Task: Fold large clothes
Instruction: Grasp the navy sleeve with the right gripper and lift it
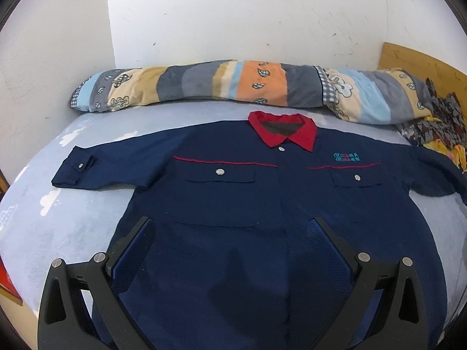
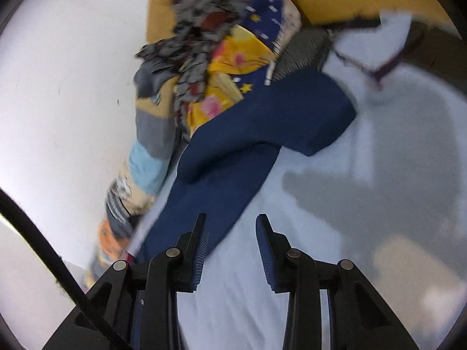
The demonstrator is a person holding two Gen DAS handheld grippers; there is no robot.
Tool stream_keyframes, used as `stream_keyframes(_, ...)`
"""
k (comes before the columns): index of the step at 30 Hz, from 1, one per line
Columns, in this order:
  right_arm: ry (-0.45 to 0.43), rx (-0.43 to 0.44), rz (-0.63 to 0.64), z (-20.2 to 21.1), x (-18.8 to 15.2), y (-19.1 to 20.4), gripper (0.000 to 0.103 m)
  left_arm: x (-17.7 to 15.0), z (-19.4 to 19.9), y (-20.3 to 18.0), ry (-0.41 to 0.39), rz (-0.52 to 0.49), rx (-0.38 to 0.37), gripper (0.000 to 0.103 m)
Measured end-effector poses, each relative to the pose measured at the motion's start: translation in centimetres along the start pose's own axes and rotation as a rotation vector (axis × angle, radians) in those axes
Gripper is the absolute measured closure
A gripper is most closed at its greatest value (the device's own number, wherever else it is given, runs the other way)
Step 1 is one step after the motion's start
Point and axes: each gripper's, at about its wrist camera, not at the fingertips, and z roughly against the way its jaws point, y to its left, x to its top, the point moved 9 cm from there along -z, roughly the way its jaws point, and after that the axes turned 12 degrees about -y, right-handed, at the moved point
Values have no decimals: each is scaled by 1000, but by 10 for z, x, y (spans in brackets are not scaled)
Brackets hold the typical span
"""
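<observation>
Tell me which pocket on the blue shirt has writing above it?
The chest pocket on the picture's right side of the navy shirt: teal lettering sits above its red stripe. The other pocket has only the stripe.

One navy work shirt (image 1: 233,192) lies spread on one pale blue bed sheet (image 1: 58,227), and it carries one red collar (image 1: 281,129) at twelve o'clock. Count the silver snaps: four in the left wrist view, one at the collar, two on the two chest pockets (image 1: 220,176), one on the cuff at nine o'clock. Two red piping lines cross the chest. One rolled striped quilt (image 1: 233,86) runs along the wall behind. Two grippers show, the left gripper (image 1: 232,233) and the right gripper (image 2: 230,233), two fingers each.
</observation>
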Motion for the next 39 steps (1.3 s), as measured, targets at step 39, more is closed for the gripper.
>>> stream_keyframes(39,-127,338,537,11,-53,366,95,20,26,52,-46,134,33,0)
